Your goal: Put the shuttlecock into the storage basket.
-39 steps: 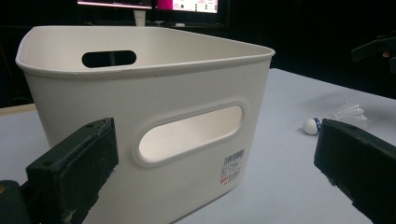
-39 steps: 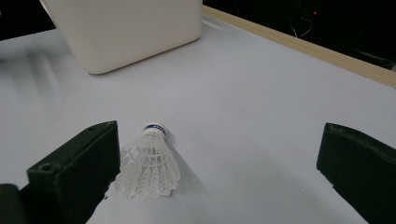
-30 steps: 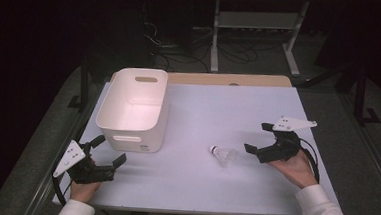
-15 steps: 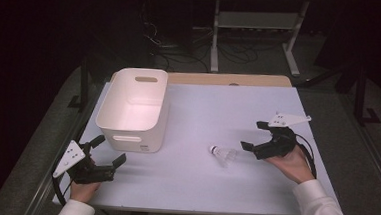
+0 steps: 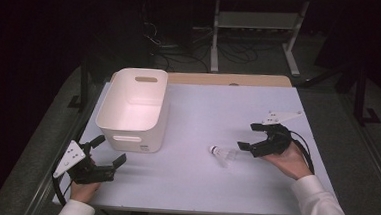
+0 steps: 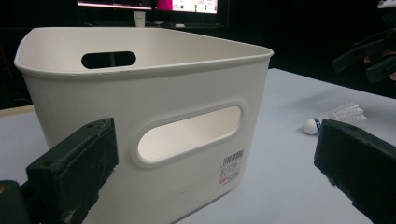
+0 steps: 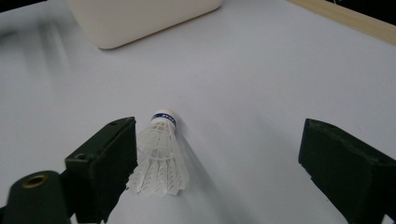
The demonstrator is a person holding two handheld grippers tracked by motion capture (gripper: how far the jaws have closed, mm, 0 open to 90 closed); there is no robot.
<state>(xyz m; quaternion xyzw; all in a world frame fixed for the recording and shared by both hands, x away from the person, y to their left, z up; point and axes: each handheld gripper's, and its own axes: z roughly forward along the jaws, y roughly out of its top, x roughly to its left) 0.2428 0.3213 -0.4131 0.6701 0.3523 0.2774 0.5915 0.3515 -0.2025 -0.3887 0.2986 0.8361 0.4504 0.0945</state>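
At the near left corner of the pale grey-white table [image 5: 199, 183], the left gripper [image 5: 106, 152] rests in a hand with its black jaws spread wide and nothing between them; its own camera looks between those jaws at the near wall of the white plastic storage bin with oval handle slots [image 6: 154, 116], which stands just beyond it. Farther in and to the right, the white plastic-skirted shuttlecock with a blue band at its round cork head [image 5: 223, 155] lies on its side on the bare tabletop, head pointing left toward the bin, apart from it; the right gripper [image 5: 251, 137] reaches for it from the right, jaws released and wide. In the right gripper view the shuttlecock [image 7: 161, 156] sits just beside one jaw, skirt toward the camera, with the other jaw well apart on the far side; whether that nearer jaw touches the skirt cannot be told. The bin [image 5: 134, 109] stands at the far left of the table, its interior showing nothing in it from above; beyond the table's wooden far edge, a metal frame [image 5: 253, 36] stands on the dark floor. Judged from this, the work has barely begun: the shuttlecock is not yet grasped, and closing on it, lifting it and carrying it left to the bin all appear to remain.
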